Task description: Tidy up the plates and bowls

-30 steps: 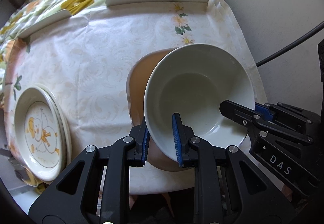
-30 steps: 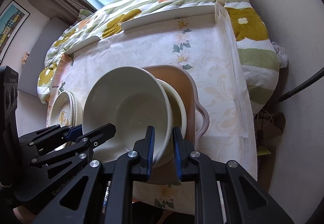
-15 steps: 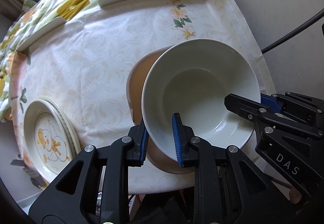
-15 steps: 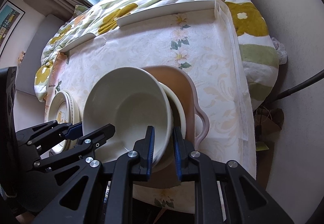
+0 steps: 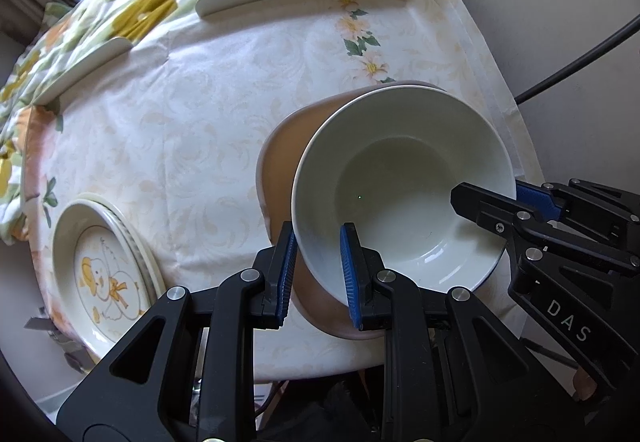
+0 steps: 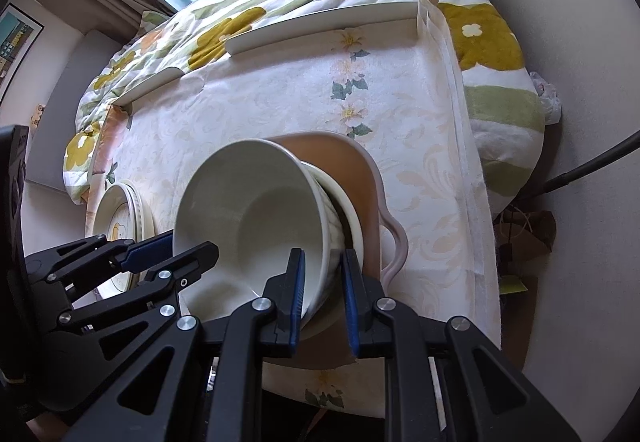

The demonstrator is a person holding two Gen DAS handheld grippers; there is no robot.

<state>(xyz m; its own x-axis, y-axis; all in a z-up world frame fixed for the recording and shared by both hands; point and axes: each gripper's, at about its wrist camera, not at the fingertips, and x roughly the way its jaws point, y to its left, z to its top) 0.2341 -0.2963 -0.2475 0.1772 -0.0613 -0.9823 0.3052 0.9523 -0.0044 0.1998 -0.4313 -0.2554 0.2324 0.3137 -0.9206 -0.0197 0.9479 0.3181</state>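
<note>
Right wrist view: both my grippers, left gripper [image 5: 318, 274] and right gripper [image 6: 323, 296], stayed clamped on the white bowl [image 6: 256, 218] rim (tilted further), nearly nested in the bowl below [image 6: 352, 218].

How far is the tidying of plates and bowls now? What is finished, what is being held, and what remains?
Looks done: the duck plates sit in one stack at the table's left edge. In hand: the left gripper and the right gripper each clamp the rim of the white bowl, held tilted over a second bowl on the brown tray. Left: setting it down into that bowl and letting go.
</note>
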